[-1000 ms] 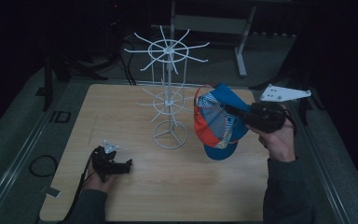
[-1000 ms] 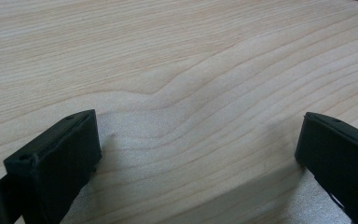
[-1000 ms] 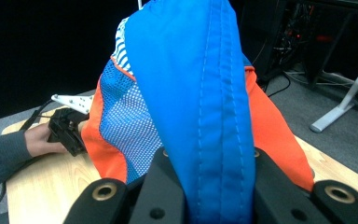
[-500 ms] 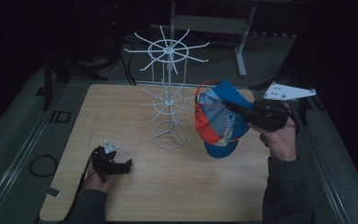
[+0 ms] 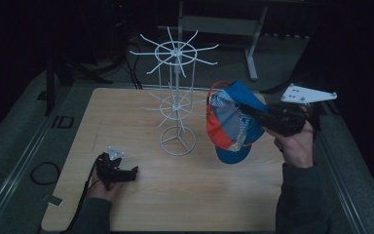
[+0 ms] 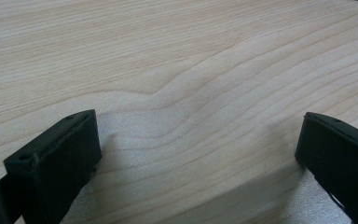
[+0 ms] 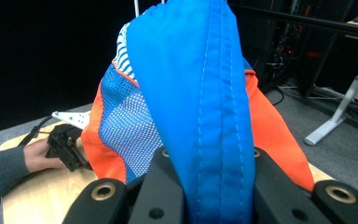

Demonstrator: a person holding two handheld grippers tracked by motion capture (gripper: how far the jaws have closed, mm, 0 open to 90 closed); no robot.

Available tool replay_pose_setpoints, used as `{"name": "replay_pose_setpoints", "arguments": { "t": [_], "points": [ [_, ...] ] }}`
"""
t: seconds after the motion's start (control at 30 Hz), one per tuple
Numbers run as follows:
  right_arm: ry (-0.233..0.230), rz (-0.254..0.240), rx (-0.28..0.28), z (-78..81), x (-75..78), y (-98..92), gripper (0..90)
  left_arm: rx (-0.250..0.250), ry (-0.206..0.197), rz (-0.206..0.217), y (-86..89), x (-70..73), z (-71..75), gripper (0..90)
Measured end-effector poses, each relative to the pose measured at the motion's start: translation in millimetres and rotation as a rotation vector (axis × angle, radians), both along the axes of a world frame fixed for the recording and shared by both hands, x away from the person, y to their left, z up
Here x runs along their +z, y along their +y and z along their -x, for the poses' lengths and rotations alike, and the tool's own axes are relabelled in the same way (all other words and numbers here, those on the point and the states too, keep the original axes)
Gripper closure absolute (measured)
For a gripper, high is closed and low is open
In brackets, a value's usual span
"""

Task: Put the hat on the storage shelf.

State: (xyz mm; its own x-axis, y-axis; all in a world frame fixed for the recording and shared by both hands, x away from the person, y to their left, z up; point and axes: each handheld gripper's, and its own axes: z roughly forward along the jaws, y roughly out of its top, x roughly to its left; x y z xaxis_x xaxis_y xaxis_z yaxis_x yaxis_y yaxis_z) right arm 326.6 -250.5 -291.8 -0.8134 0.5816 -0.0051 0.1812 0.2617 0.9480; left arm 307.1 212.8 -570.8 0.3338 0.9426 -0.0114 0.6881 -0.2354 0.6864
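Note:
A blue, orange and striped mesh cap (image 5: 233,122) hangs in the air to the right of a white wire display rack (image 5: 177,97). My right gripper (image 5: 263,113) is shut on the cap's blue brim (image 7: 205,116), which runs up between its jaws in the right gripper view. The cap's open underside faces the rack and stays apart from its hooks. My left gripper (image 5: 129,174) rests low on the wooden table (image 5: 126,117) at the front left. Its jaws stand wide apart over bare wood (image 6: 191,93), with nothing between them.
The rack's round base (image 5: 177,140) sits mid-table, and its wire arms spread at two levels. A metal stand leg (image 5: 252,48) rises behind the table. Dark floor and cables surround the table. The other hand and its gripper (image 7: 65,145) show far off in the right gripper view.
The right hand has lifted the cap slightly and turned it more upright beside the rack. The left hand and its gripper have stayed put.

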Motion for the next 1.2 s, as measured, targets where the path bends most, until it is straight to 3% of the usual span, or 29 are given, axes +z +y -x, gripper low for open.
{"name": "replay_pose_setpoints", "arguments": {
  "t": [0.73, 1.2],
  "points": [
    [-0.012, -0.042, -0.008, -1.9, 6.6, -8.3, 86.4, 0.000, 0.000, 0.000, 0.0, 0.0, 0.0, 0.0],
    [-0.014, -0.025, -0.006, -2.2, 10.9, -5.8, 86.4, 0.000, 0.000, 0.000, 0.0, 0.0, 0.0, 0.1]
  ]
}}
